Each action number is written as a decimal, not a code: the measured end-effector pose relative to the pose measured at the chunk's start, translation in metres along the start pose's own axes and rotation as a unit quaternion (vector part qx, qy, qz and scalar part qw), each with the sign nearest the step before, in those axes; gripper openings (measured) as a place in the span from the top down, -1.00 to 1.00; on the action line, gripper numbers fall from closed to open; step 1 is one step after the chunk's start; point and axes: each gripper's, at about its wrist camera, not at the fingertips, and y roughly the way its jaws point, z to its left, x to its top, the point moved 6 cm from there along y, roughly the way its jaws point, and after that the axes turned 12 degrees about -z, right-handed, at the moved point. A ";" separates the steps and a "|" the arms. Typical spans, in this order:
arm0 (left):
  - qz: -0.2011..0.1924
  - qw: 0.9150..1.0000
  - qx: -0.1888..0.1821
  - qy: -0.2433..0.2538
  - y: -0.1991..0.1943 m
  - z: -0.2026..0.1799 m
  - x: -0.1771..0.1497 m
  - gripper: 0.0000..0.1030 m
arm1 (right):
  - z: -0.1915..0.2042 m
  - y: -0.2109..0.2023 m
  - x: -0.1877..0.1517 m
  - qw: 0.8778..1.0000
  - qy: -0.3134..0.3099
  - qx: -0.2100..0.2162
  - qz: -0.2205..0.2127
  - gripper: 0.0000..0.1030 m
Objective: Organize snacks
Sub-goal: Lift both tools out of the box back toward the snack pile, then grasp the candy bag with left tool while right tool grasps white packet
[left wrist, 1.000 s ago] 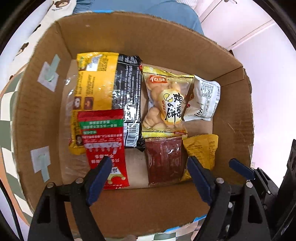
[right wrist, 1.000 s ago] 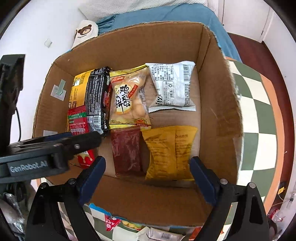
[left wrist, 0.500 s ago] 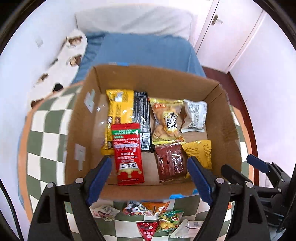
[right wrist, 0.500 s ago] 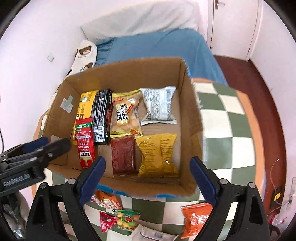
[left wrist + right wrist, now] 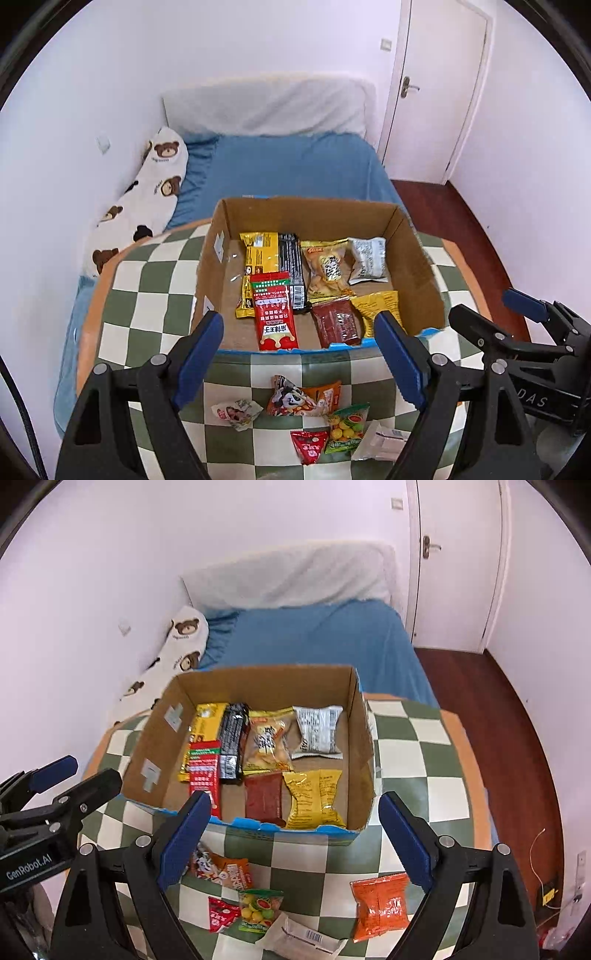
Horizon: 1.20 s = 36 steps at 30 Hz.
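A cardboard box stands on a green-and-white checkered table and holds several snack packets: a red packet, a yellow-and-black bag, a dark red packet and a yellow packet. Loose snacks lie on the table in front of the box, among them a fruit-candy bag, a small red packet and an orange packet. My left gripper and right gripper hang above the table's near side, both open with nothing between their fingers.
Beyond the table is a bed with a blue sheet, a bear-print pillow and a white headboard cushion. A white door and a red-brown floor lie to the right. White walls enclose the left side.
Both grippers have risen and pulled back from inside the box; the box now looks smaller, and the table, loose snacks and bed have come into view. The jaws stayed equally wide.
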 end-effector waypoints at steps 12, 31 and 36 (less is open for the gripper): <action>0.033 0.999 0.005 -0.035 -0.024 0.015 -0.046 -0.61 | 0.006 -0.025 -0.054 0.997 0.011 0.043 0.071 -0.85; 0.267 0.963 0.022 0.006 0.061 -0.002 -0.231 -0.61 | -0.005 0.091 -0.283 0.943 -0.146 0.025 0.299 -0.38; 0.265 0.964 -0.001 0.006 0.072 -0.030 -0.220 -0.61 | -0.090 0.089 -0.279 0.938 0.165 -0.029 0.304 -0.24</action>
